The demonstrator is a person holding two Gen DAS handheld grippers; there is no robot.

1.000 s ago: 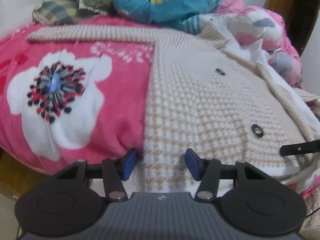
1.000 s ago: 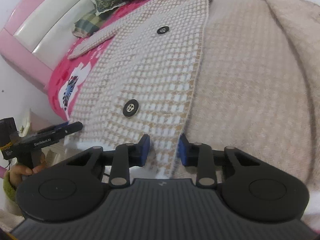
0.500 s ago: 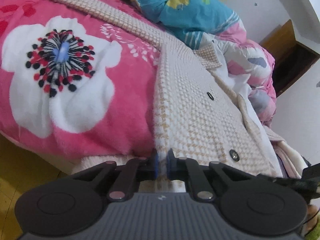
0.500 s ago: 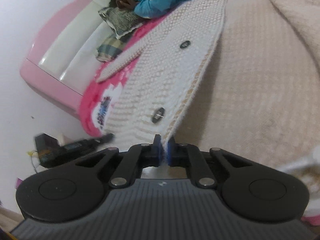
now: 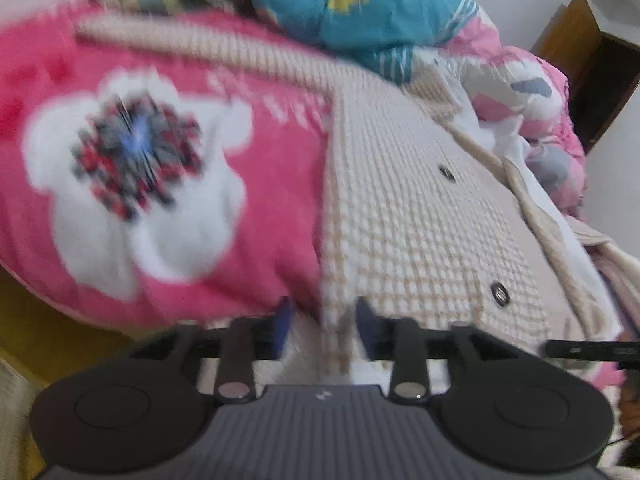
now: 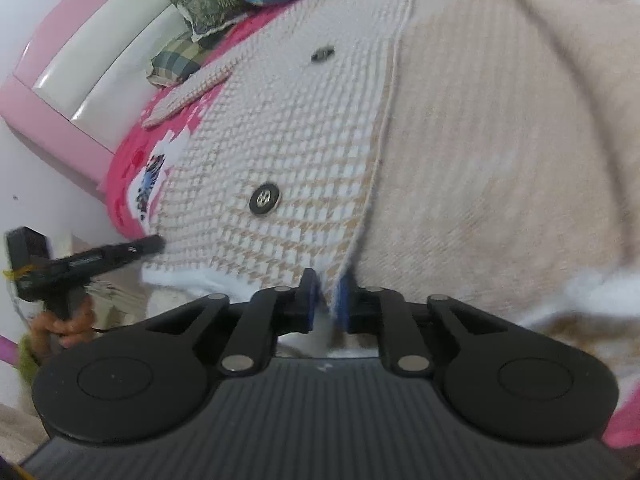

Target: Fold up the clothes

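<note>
Bed surface, pink floral blanket (image 5: 248, 216) as base. Nearest: our left gripper (image 5: 322, 326) opening, hem edge of houndstooth cardigan (image 5: 400, 216) between its pads, untouched; half a second back both pinched this hem, so we judge hem just laid down. Our right gripper (image 6: 326, 298) opening narrowly, front edge between its pads. 2 buttons beyond. Far: pillows (image 6: 188, 52), headboard (image 6: 60, 60). Containers: none seen.

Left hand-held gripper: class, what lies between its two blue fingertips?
In the left wrist view, the left hand-held gripper, its jaws opening, has the checked cardigan's bottom corner between its fingertips, hanging over the pink flowered blanket.
</note>
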